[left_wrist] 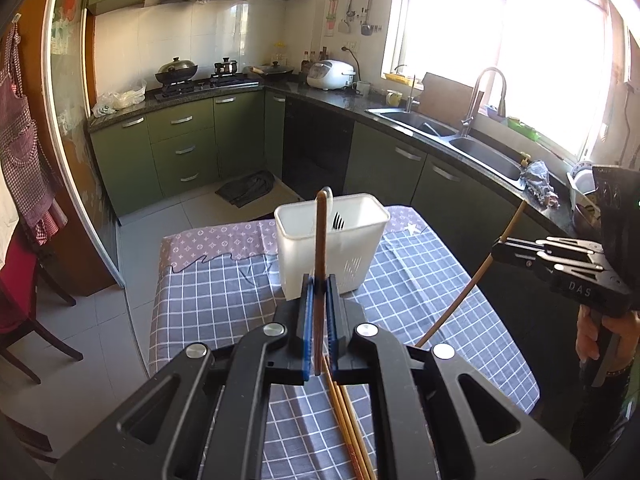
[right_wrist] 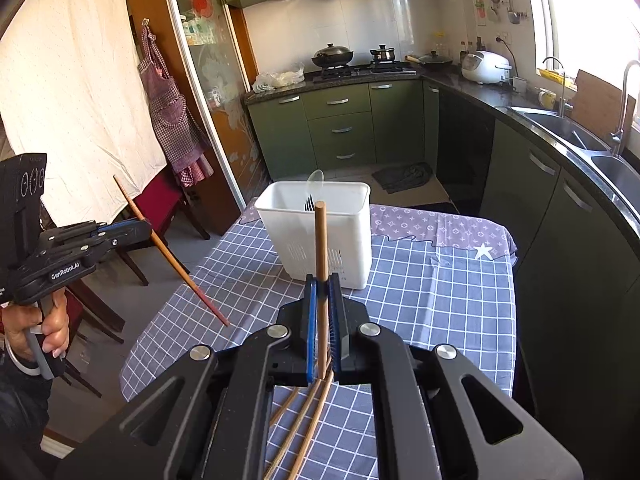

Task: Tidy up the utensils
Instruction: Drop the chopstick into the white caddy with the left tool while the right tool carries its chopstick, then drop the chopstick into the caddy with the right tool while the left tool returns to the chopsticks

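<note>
My left gripper (left_wrist: 319,280) is clamped on one dark brown chopstick (left_wrist: 320,248), held clear above the checked tablecloth (left_wrist: 224,300), with more chopsticks (left_wrist: 348,420) lying on the cloth beneath it. The white utensil holder (left_wrist: 332,240) stands ahead on the table, a fork (left_wrist: 338,221) upright inside it. To the right, my right gripper (right_wrist: 323,284) is clamped on one lighter chopstick (right_wrist: 321,248), also raised above the cloth.

Each wrist camera looked forward and downward along its gripper's fingers, close above the grey checked tablecloth (left_wrist: 224,300); both views shared the white plastic utensil holder (right_wrist: 340,216) and green-cabineted kitchen beyond.
</note>
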`<state>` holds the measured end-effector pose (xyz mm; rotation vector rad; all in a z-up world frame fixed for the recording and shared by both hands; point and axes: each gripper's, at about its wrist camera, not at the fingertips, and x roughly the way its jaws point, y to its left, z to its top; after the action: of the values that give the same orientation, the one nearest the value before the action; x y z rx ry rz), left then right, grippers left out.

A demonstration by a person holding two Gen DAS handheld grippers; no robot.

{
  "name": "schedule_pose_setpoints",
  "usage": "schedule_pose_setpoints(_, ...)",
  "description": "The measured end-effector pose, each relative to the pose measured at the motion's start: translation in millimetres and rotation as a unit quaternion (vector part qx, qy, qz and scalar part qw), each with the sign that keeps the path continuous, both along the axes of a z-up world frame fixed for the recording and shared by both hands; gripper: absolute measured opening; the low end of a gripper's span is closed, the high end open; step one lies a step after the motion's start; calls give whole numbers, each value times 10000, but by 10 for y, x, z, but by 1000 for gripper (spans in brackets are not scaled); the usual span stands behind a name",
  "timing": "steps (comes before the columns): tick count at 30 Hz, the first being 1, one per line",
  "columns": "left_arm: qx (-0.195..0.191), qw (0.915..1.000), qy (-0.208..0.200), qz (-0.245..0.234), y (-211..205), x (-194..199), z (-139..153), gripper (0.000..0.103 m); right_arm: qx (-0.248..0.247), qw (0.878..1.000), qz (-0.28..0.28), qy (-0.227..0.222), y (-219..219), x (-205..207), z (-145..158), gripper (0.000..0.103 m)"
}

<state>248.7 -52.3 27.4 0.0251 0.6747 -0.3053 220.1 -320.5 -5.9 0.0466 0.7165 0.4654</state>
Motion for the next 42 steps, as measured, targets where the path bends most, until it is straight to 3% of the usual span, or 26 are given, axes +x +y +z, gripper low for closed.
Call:
schedule_pose_setpoints(7,-99,9973,-726,-45,-208,315,726,6,-102,9998,81,-151,0,25,281,7)
schedule_pose_setpoints(11,-110,9949,-1000,24,-354,584,919,6,-93,9998,51,-151,-44,52,319,7)
schedule_pose_setpoints(16,-25,9947,-990,265,-449,970,706,6,-64,9998,-2,-205,-110,69,399,7)
schedule_pose_setpoints(22,156,9981,-441,401,-447,1312,195,6,-41,9994,7,-345,-109,108,591,7)
schedule_pose_setpoints(29,354,9988,83,322,-417,1392,-229,6,260,9976,-92,-636,-77,301,956,6)
schedule_pose_setpoints(37,62,9993,-211,288,-261,1045,-18,11,601,9939,-277,-884,30,778,1341,7)
schedule_pose_setpoints(42,132,9991,-375,169,-209,735,60,11,565,9936,-531,-817,144,1209,1298,7)
